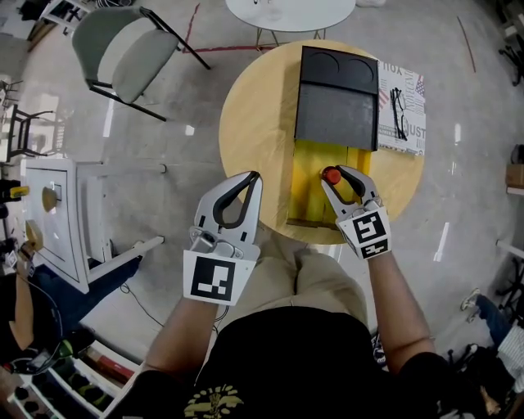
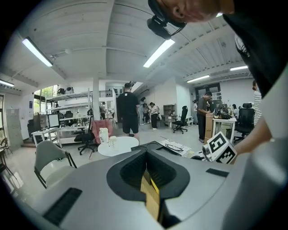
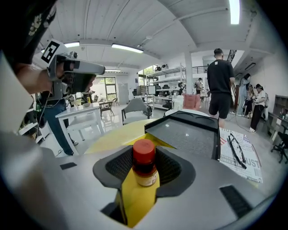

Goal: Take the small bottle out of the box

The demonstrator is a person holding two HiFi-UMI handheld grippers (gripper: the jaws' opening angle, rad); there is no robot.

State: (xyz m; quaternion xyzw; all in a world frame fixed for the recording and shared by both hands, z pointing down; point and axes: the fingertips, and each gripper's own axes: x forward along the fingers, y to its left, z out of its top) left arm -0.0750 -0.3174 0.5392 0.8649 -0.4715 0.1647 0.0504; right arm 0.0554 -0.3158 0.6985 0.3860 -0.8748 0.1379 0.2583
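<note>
A small bottle with a red cap (image 1: 331, 175) stands upright between the jaws of my right gripper (image 1: 338, 174), over the yellow flaps (image 1: 313, 164) at the near end of the black box (image 1: 337, 106). In the right gripper view the bottle (image 3: 144, 164) fills the gap of the right gripper (image 3: 144, 155), which is shut on it; its base is hidden. My left gripper (image 1: 255, 175) hovers beside the table's left edge, jaws shut and empty. The left gripper (image 2: 145, 152) shows closed tips in its own view.
The box lies on a round wooden table (image 1: 254, 114). A printed sheet with black glasses (image 1: 399, 110) lies right of the box. A grey chair (image 1: 123, 53), a white round table (image 1: 286, 12) and a white rack (image 1: 74, 213) stand around. People stand in the background.
</note>
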